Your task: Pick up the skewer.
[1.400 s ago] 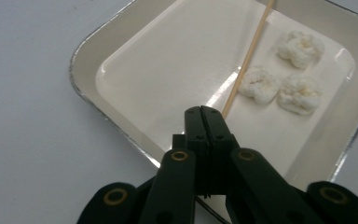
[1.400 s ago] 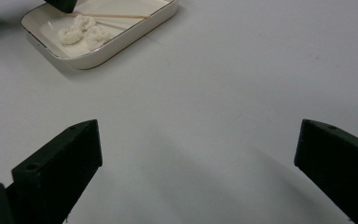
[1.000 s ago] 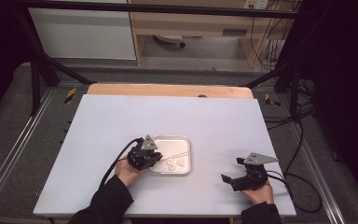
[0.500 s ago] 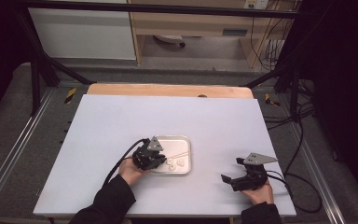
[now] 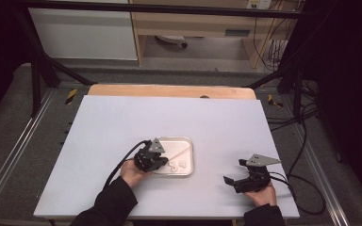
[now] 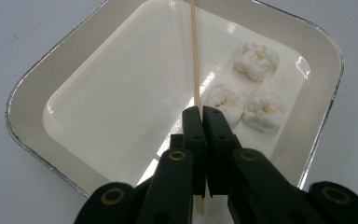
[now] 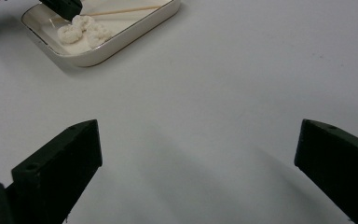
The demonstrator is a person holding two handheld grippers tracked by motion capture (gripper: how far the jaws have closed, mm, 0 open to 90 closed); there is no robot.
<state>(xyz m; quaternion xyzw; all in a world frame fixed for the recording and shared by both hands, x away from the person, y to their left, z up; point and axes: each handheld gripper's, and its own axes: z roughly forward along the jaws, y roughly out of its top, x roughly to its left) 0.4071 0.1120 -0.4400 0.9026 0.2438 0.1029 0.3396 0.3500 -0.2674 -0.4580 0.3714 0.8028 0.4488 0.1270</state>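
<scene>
A shallow metal tray (image 5: 188, 141) sits near the table's front middle. In it lie three white puffy pieces (image 6: 256, 60) and a thin wooden skewer (image 6: 194, 56). My left gripper (image 6: 203, 116) is shut on the near end of the skewer, right beside the closest white piece (image 6: 226, 100). In the high view that left gripper (image 5: 162, 162) reaches into the tray's left side, and the skewer (image 5: 179, 151) slants toward the far right corner. My right gripper (image 7: 200, 149) stands open over bare table, well to the right of the tray (image 7: 135, 32), with nothing between its fingers.
The white tabletop (image 5: 122, 122) spreads wide around the tray, with a wooden strip (image 5: 169, 91) along its far edge. Black frame posts (image 5: 37, 70) and cables (image 5: 306, 141) flank the table. The right gripper (image 5: 233, 181) rests near the front right edge.
My left gripper has shifted slightly to the right, further into the tray, still holding the skewer. The right gripper has stayed put.
</scene>
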